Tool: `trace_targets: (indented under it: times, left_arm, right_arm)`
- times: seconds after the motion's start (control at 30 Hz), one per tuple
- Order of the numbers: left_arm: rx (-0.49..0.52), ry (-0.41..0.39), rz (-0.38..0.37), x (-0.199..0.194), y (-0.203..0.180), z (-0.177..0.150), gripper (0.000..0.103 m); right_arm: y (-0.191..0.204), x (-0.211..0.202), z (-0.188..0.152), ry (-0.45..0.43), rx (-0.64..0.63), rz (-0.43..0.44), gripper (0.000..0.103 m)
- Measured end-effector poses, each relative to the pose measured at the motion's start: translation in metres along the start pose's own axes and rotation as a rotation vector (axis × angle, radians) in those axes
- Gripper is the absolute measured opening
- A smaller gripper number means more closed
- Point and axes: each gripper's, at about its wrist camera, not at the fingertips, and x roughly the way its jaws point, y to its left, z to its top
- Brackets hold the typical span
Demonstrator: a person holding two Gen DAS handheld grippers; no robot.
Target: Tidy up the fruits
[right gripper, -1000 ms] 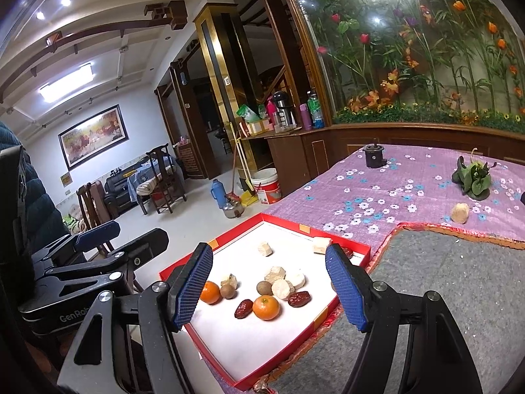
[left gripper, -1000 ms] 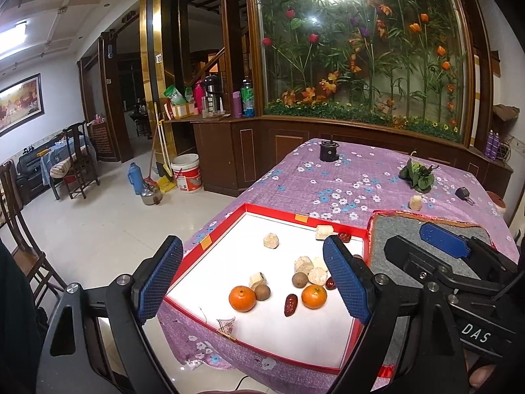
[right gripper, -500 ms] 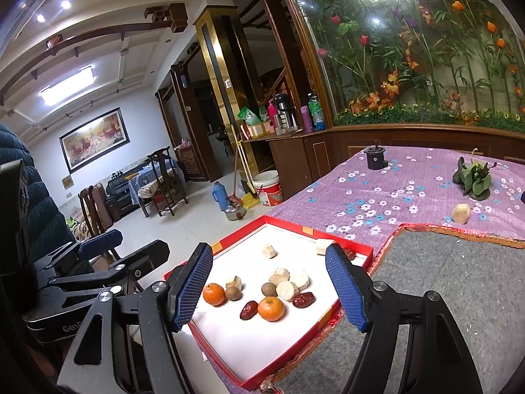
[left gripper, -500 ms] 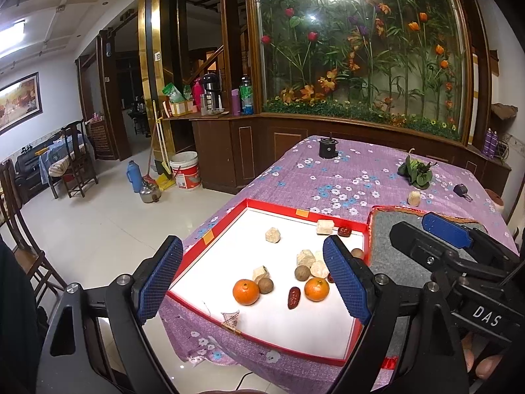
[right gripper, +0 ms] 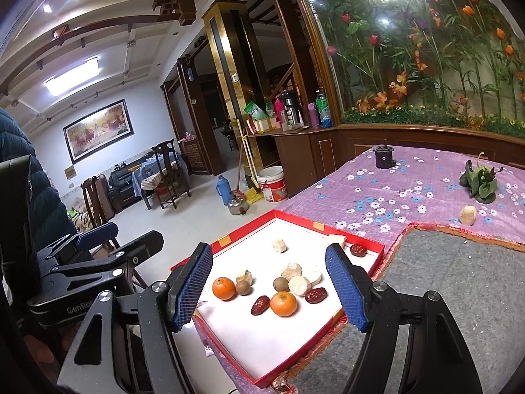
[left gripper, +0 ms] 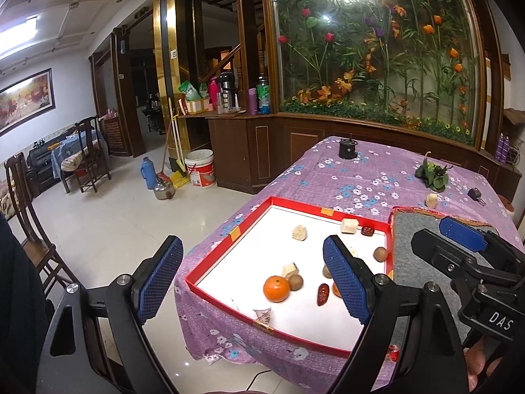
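A red-rimmed white tray lies at the near left corner of the table. In it are two oranges, red dates, brown round fruits and several pale chunks. My left gripper is open and empty, above the tray's left edge. My right gripper is open and empty, above the tray's near part. Each gripper shows at the edge of the other's view.
A grey felt mat lies right of the tray on the purple flowered cloth. Farther back are a pale chunk, a green leafy item and a small black pot. The floor drops away at the left.
Both grippers have drawn back a little from the tray and shifted left. The fruits have not moved. Both stay open.
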Motion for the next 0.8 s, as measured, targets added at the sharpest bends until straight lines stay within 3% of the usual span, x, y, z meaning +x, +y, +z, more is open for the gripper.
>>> trace_targets:
  times: [0.8]
  left_arm:
    - [-0.010,0.010,-0.026,0.009,0.016,-0.002,0.088]
  right_arm:
    - [0.021,0.020,-0.001,0.011,-0.001,-0.009,0.073]
